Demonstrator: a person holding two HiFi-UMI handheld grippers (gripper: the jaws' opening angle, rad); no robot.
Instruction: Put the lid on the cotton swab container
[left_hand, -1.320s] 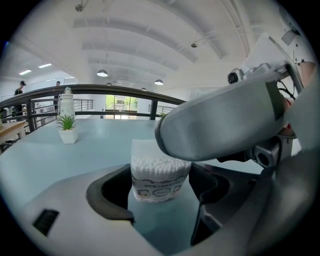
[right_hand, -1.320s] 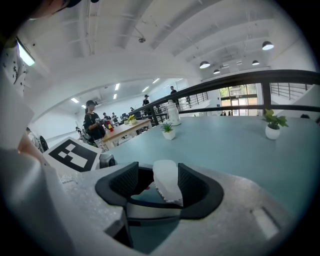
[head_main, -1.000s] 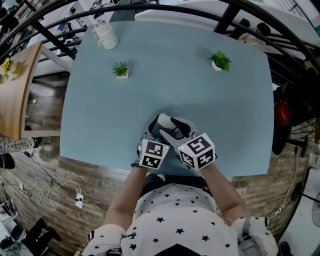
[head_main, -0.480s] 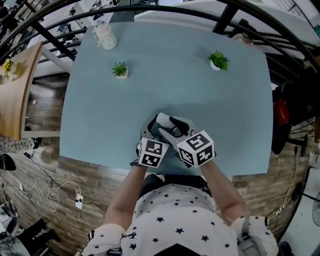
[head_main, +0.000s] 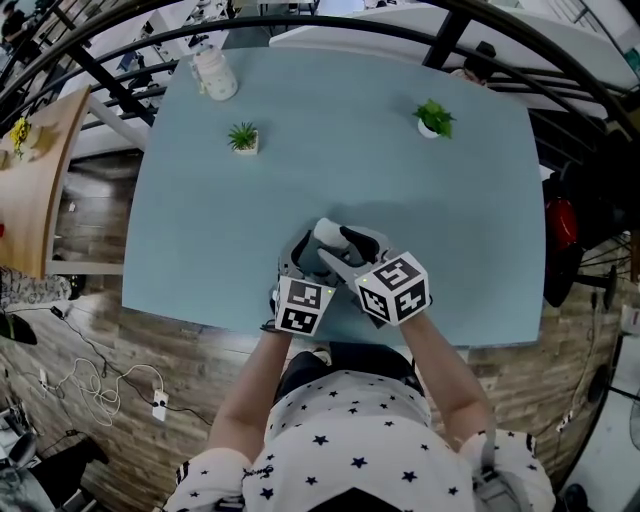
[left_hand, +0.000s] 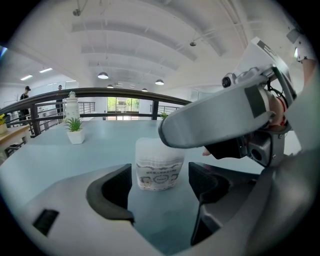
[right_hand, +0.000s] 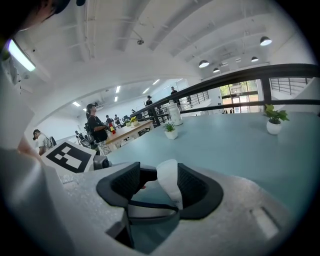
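Cotton swab container (left_hand: 159, 162) upright between spread left tongs (left_hand: 160, 186), right tongs (right_hand: 159, 182) pinching lid (right_hand: 170, 186) on edge

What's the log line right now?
left gripper: open, at cotton swab container | right gripper: shut on lid, above container

A pale blue-grey table (head_main: 330, 160) fills the space in front. Toward its far left sits a small green plant in a square white pot (head_main: 241, 138). Well apart from it, toward the far right, is a second plant in a round white pot (head_main: 434, 119). A white bottle (head_main: 214, 75) stands upright near the far left corner. A black railing (left_hand: 110, 91) runs behind the table. Off to the left stands a wooden table (head_main: 25, 190), and white cables (head_main: 100, 383) trail over the wood-plank floor (head_main: 180, 365).
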